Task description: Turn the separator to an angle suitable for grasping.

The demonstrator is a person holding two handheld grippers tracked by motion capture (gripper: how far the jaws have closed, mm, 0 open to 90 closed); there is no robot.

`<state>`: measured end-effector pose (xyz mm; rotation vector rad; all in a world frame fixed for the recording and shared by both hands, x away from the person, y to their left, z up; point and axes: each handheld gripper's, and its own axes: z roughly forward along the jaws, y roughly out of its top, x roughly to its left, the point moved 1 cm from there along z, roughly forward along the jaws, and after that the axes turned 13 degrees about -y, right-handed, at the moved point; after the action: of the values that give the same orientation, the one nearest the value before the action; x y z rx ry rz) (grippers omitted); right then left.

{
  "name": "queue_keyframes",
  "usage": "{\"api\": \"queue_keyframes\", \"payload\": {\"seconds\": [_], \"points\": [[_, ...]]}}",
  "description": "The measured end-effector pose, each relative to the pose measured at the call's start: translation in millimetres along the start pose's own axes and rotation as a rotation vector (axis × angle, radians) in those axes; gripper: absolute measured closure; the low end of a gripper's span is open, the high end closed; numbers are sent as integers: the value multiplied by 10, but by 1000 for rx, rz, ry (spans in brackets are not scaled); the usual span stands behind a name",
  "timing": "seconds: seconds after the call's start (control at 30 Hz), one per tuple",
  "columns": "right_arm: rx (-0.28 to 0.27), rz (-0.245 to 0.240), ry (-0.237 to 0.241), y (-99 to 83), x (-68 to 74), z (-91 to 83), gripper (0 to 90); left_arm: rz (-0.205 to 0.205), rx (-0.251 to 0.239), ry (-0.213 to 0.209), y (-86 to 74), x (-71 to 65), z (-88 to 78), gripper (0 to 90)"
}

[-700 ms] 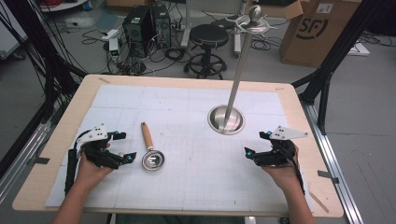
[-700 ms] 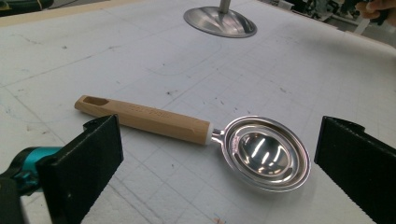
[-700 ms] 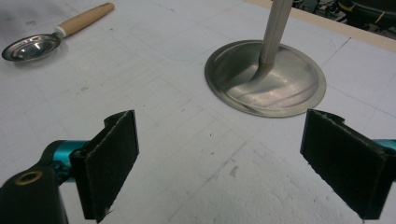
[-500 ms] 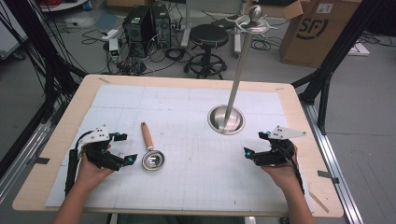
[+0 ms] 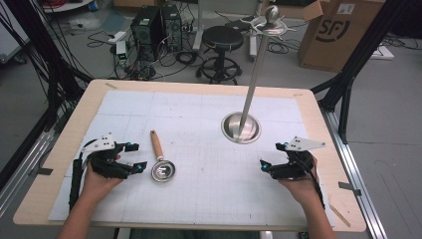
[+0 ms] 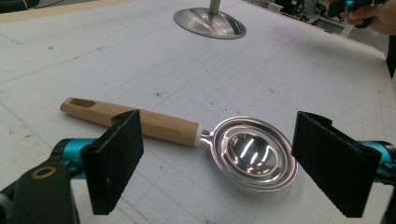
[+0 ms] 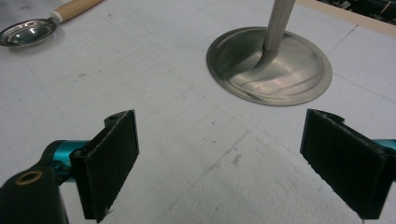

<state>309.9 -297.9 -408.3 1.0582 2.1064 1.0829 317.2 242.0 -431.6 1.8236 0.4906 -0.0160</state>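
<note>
Your left gripper (image 5: 137,156) rests on the white gridded mat (image 5: 199,199) near the table's (image 5: 89,107) left edge, its jaws spread wide and holding nothing. In the left gripper view (image 6: 217,170), the metal scoop (image 6: 252,156) with a wooden handle (image 6: 133,119) lies flat between the two open jaws but farther out, untouched; the handle runs toward 10 o'clock from the bowl. In the high view, the scoop (image 5: 160,160) sits just beside the left gripper at its 3 o'clock, bowl nearest you.

Your right gripper (image 5: 272,157) rests near the right edge of the mat, jaws likewise spread and empty. In the right gripper view (image 7: 226,163), the round steel base (image 7: 280,77) of the upright pole stand (image 5: 254,74) lies ahead at 12 o'clock, well apart from the jaws. The stand occupies the mat's centre-right.
</note>
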Motion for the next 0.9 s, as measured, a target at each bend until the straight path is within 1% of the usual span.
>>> {"api": "queue_keyframes", "payload": {"seconds": [0.07,0.1,0.17,0.27,0.37,0.4,0.47,0.5,0.6,0.63,0.67,0.73,0.8,0.9], "points": [[-6,-3,0,3,-10,-3,103,-3,-3,-2,4,-6,7,246],[-9,1,8,5,-14,0,103,-2,-2,1,9,-10,10,253],[-7,10,8,5,-19,5,103,-4,-1,2,23,-21,9,281],[0,5,9,-2,-29,25,103,-3,8,3,45,-19,8,329],[0,9,13,-3,-35,40,103,-5,20,13,92,3,35,373],[1,8,14,-4,-37,43,103,-6,21,15,113,11,50,377],[2,10,13,-3,-37,46,103,-9,17,17,148,34,80,415],[-1,6,13,-3,-43,47,103,-14,22,19,168,46,97,420],[1,13,13,-2,-43,49,104,-11,46,30,242,82,155,452],[2,10,12,-3,-44,54,104,-3,52,29,269,95,168,452],[6,8,11,-4,-41,56,104,-2,55,28,295,110,182,452],[6,7,12,-2,-34,58,104,2,75,34,349,139,211,463],[10,3,14,-4,-27,64,104,-4,75,41,386,161,244,465],[20,-5,14,-7,-13,82,104,-15,93,60,423,215,291,479]]}}
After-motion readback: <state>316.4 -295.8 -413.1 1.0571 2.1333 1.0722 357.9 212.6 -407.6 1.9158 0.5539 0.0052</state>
